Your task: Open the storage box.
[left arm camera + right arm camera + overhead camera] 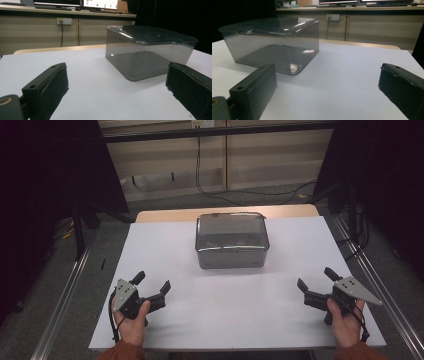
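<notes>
Two hands come up from the bottom edge of the high view, each in a rust-coloured sleeve, each holding a gripper low on the white table top (240,310). At lower left the left gripper (152,281) has its jaws spread wide with bare table between them; at lower right the right gripper (315,276) stands just as wide apart and grips nothing. Between them, above the middle of the frame, sits the smoky translucent box (231,241) with its lid on, well apart from both grippers, and no object lies on the stretch of white surface separating them from it. In the left gripper view the box (150,53) fills the upper right, beyond the two black padded jaws at the lower corners; in the right gripper view it (272,45) sits in the upper left, again past the open jaws. Whether anything lies inside is hard to tell through the tinted walls; it looks empty. Behind the table's far wooden edge (165,214), at the top of the high view, run pale cabinet fronts (270,155) with a wall socket and a dark cable (200,175) hanging down to the grey floor. Metal rails (65,295) flank the table at left and right, and dark stands fill both upper corners.
</notes>
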Action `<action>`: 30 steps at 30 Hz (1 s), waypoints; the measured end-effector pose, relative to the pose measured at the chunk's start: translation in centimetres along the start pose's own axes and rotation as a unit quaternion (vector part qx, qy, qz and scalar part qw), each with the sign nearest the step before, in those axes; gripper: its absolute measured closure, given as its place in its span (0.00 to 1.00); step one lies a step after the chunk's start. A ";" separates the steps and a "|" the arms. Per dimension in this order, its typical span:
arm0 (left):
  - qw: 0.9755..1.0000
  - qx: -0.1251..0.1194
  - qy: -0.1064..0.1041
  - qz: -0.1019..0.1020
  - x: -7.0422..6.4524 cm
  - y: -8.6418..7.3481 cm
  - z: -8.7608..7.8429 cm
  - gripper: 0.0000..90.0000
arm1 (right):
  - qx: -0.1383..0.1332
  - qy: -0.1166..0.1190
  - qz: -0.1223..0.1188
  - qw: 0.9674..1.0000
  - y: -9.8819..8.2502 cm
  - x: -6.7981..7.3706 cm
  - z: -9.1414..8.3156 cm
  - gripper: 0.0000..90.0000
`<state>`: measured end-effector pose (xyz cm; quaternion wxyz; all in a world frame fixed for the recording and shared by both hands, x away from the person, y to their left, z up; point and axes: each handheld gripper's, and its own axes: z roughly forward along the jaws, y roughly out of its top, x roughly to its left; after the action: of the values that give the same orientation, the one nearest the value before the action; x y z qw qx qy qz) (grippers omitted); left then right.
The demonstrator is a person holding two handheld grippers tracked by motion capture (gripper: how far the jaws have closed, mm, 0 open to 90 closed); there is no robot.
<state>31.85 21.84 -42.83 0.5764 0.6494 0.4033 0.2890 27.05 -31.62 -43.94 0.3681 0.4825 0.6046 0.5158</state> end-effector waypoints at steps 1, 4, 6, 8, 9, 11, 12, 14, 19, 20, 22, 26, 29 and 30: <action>1.000 0.002 -0.001 0.000 0.0 0.0 0.0 0.05 | 0.000 0.001 -0.001 1.000 0.0 0.0 0.1 0.02; 1.000 0.000 0.001 -0.003 0.1 0.0 -0.1 0.05 | 0.002 0.014 -0.003 1.000 0.0 0.4 0.2 0.01; 1.000 0.001 -0.001 -0.002 0.1 0.0 -0.2 0.05 | 0.002 0.022 -0.009 1.000 0.0 0.5 0.2 0.01; 1.000 0.004 -0.007 -0.001 0.0 -0.1 -0.3 0.05 | 0.005 0.043 -0.016 0.999 0.1 1.0 0.4 0.00; 1.000 0.003 -0.009 -0.003 -0.1 -0.2 -0.3 0.05 | 0.006 0.049 -0.014 0.999 0.1 1.2 0.5 0.00; 1.000 0.001 -0.011 -0.001 -0.1 -0.1 -0.4 0.05 | 0.007 0.057 -0.022 0.998 0.2 1.5 0.7 0.00; 1.000 0.003 -0.013 0.000 -0.2 -0.1 -0.5 0.05 | 0.008 0.062 -0.021 0.998 0.2 1.7 0.8 0.00; 1.000 0.002 -0.016 0.000 -0.2 -0.2 -0.5 0.05 | 0.009 0.068 -0.018 0.997 0.2 1.8 0.9 0.00; 1.000 0.009 -0.013 0.001 -0.3 -0.2 -0.2 0.05 | 0.012 0.073 -0.004 0.997 0.5 2.3 1.6 0.00; 1.000 0.010 -0.013 0.000 -0.3 -0.2 -0.2 0.05 | 0.011 0.075 0.000 0.997 0.5 2.4 1.8 0.00; 1.000 0.012 -0.013 0.002 -0.3 -0.2 -0.2 0.05 | 0.008 0.079 -0.003 0.997 0.7 2.6 2.0 0.00; 1.000 0.013 -0.011 0.000 -0.4 -0.2 -0.2 0.05 | 0.007 0.084 -0.004 0.996 0.8 3.1 2.3 0.00; 1.000 0.014 -0.007 -0.001 -0.4 -0.2 -0.2 0.05 | 0.007 0.081 -0.012 0.997 1.1 3.7 2.8 0.00; 1.000 0.014 -0.007 -0.001 -0.4 -0.2 -0.2 0.05 | 0.009 0.084 -0.006 0.996 1.2 3.8 3.0 0.00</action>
<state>31.42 21.60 -42.92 0.5701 0.6593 0.4038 0.2779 29.10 -27.13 -43.18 0.3148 0.4369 0.6410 0.5469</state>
